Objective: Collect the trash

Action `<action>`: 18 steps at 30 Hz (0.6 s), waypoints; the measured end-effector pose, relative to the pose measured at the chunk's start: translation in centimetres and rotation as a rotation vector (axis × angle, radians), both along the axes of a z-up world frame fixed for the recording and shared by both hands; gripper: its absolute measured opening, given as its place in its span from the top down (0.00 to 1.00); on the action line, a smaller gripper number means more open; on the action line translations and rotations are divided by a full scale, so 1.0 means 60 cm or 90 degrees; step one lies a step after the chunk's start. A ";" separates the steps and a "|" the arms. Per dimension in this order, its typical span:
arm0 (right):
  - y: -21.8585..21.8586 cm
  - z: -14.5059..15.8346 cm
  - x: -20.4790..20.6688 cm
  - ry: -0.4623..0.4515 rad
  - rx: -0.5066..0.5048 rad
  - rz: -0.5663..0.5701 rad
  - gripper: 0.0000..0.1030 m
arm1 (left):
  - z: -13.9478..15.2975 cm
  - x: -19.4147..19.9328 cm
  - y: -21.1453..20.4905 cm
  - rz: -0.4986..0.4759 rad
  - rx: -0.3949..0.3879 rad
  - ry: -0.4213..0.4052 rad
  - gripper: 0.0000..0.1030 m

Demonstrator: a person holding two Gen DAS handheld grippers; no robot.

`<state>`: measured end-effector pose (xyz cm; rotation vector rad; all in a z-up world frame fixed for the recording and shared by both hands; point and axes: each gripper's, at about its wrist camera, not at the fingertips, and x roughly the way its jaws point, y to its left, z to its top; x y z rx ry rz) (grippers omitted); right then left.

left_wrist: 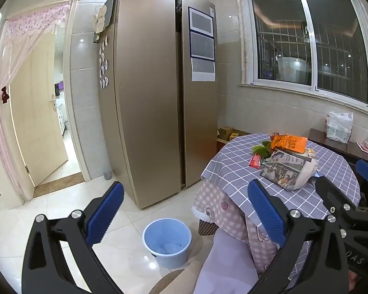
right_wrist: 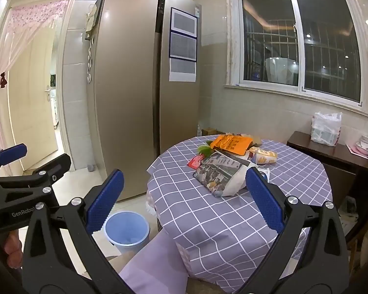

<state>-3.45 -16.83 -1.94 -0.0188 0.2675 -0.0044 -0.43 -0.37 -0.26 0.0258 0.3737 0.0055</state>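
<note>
A heap of trash (right_wrist: 229, 164) lies toward the far side of a round table (right_wrist: 233, 215) covered with a grey-violet checked cloth. In the heap, an orange packet (right_wrist: 233, 143) rests on top at the back, a crumpled printed paper bag (right_wrist: 218, 174) lies nearest the grippers, a small red wrapper (right_wrist: 195, 160) sits at its left edge, green leaves (right_wrist: 204, 149) show behind that wrapper, and a yellowish wrapper (right_wrist: 266, 156) lies to the right. On the tiled floor below the table's left edge stands a light blue waste bin (left_wrist: 167, 241), upright, with something pale at its bottom. The left gripper (left_wrist: 184, 220) hangs above the bin and beside the table's edge, its blue-padded jaws spread wide with nothing between them. The right gripper (right_wrist: 184, 199) hovers over the near part of the table, short of the heap, its jaws likewise spread wide and grasping nothing. Behind the table rises a tall bronze refrigerator (right_wrist: 135, 85) with papers and magnets on it. A barred window (right_wrist: 299, 41) shows darkness outside. A white plastic bag (right_wrist: 326, 128) stands on a dark sideboard (right_wrist: 331, 154) under the window, and at far left a doorway (left_wrist: 34, 103) with a pink curtain is open.
</note>
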 end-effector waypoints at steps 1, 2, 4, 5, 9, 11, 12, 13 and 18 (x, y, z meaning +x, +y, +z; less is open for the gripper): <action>0.000 0.000 -0.001 0.000 0.001 0.000 0.06 | 0.000 0.000 0.000 -0.001 -0.001 0.001 0.04; 0.000 0.000 -0.001 0.001 0.002 0.000 0.06 | -0.001 0.000 0.000 -0.001 -0.002 0.001 0.04; 0.000 -0.001 -0.002 0.000 0.001 0.000 0.06 | -0.001 0.000 -0.001 -0.002 -0.001 0.002 0.04; 0.000 -0.001 -0.002 0.000 0.000 0.000 0.06 | -0.001 0.000 -0.001 -0.003 -0.001 0.003 0.04; 0.002 0.000 0.003 0.001 -0.003 -0.003 0.06 | -0.004 0.001 0.001 -0.003 -0.001 0.007 0.04; 0.001 0.002 0.018 0.005 0.002 -0.001 0.06 | -0.004 0.000 -0.001 -0.002 0.004 0.005 0.04; 0.000 0.001 0.017 0.006 0.001 -0.002 0.06 | -0.004 0.001 -0.001 0.000 0.005 0.004 0.04; 0.000 0.001 0.015 0.006 0.002 -0.002 0.06 | -0.004 0.001 -0.001 0.001 0.006 0.004 0.04; 0.000 -0.003 0.016 0.003 -0.002 -0.002 0.06 | -0.006 0.001 -0.001 0.002 0.007 0.004 0.04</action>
